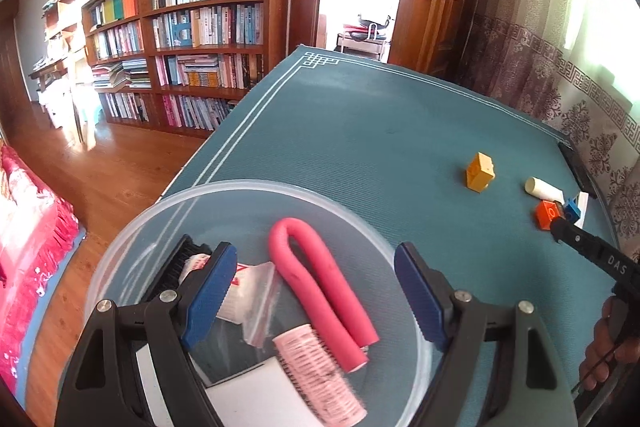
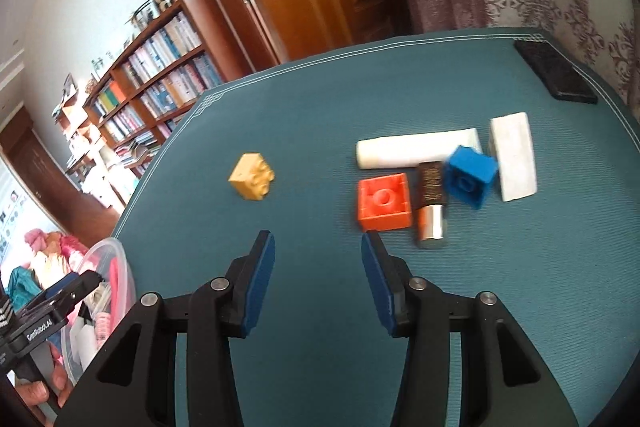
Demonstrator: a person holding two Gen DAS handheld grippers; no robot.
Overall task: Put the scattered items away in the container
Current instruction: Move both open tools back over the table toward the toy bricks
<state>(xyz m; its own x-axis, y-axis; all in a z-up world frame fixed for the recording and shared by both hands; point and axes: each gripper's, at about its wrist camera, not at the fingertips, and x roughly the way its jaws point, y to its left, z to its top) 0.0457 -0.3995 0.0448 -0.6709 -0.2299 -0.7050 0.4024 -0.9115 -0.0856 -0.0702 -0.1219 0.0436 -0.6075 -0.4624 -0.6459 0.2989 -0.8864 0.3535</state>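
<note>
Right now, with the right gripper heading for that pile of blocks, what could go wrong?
1. The orange block, brown-and-silver tube and blue block lie packed together, so the open right gripper may nudge or pinch two at once.
2. The tube is round and could roll away if bumped.
3. The clear container sits near the table edge under the open left gripper; a knock might shift it toward the edge.
</note>
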